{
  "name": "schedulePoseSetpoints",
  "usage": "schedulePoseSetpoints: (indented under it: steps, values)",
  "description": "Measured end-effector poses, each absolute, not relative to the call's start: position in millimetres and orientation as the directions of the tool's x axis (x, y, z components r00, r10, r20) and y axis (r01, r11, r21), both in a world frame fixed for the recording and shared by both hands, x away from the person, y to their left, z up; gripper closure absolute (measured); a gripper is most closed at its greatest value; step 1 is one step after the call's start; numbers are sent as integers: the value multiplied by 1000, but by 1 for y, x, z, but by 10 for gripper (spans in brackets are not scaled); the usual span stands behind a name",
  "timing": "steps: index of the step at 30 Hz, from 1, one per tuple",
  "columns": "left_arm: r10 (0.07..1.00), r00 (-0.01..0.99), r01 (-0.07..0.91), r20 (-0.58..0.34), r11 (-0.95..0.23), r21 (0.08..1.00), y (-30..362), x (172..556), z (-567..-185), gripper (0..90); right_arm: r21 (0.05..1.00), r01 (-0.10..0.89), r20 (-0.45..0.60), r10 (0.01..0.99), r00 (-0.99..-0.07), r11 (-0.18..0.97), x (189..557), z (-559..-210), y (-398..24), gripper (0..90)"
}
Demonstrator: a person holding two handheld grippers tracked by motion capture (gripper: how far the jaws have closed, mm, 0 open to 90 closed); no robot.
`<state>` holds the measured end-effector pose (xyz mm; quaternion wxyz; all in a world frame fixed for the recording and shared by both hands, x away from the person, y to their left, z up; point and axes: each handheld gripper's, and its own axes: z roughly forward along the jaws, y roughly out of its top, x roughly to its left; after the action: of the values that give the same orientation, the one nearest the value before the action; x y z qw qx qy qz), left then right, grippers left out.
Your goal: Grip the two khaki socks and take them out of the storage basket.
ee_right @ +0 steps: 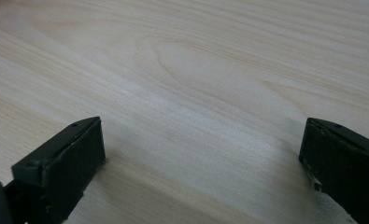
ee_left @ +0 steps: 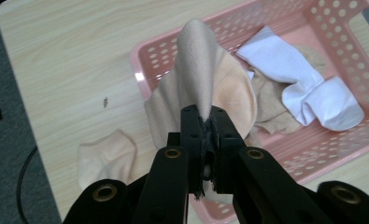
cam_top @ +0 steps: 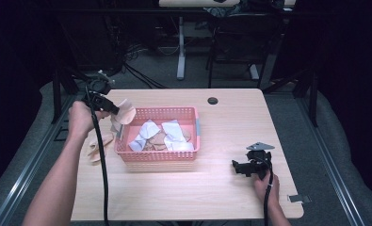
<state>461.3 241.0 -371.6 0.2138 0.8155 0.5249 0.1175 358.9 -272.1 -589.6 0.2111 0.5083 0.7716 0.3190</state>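
In the left gripper view the left gripper [ee_left: 204, 122] has its 2 jaws pinched tight on a beige sock [ee_left: 205, 79], which rises from the pads as a folded peak and fans out below over the near left corner of the pink basket [ee_left: 147, 60]. The sock's long axis runs straight on from the jaws, toward the basket interior, so the coming move looks like a short carry forward and a release over the basket rather than any turn of the wrist. Beyond the held sock lie a white sock [ee_left: 308, 88] and more beige fabric inside the basket, and a second beige sock [ee_left: 105, 156] lies flat on the table [ee_left: 70, 60] outside the basket's left wall.

The high view adds what that close view cannot: the left gripper [cam_top: 109, 107] is lifted off the tabletop at the basket's [cam_top: 157, 157] far left corner, with the sock [cam_top: 125, 113] hanging beside the rim, and the left hand is plainly the nearer one. The right gripper [cam_top: 238, 167] rests well apart at the table's right side. The right gripper view shows its jaws spread wide over bare wood [ee_right: 196, 84], holding nothing.
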Motion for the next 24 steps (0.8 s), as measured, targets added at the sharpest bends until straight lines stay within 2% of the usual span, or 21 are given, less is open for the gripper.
schedulePoseSetpoints:
  steps: [16,24]
  values:
    - [960,279,848,-32,-231,477,303,451,-372,860,707,649,-1,919,-395,280,359,-590,-272,0]
    - [979,200,870,-30,-164,465,329,449,-388,860,708,648,-2,919,-395,280,359,-590,-272,0]
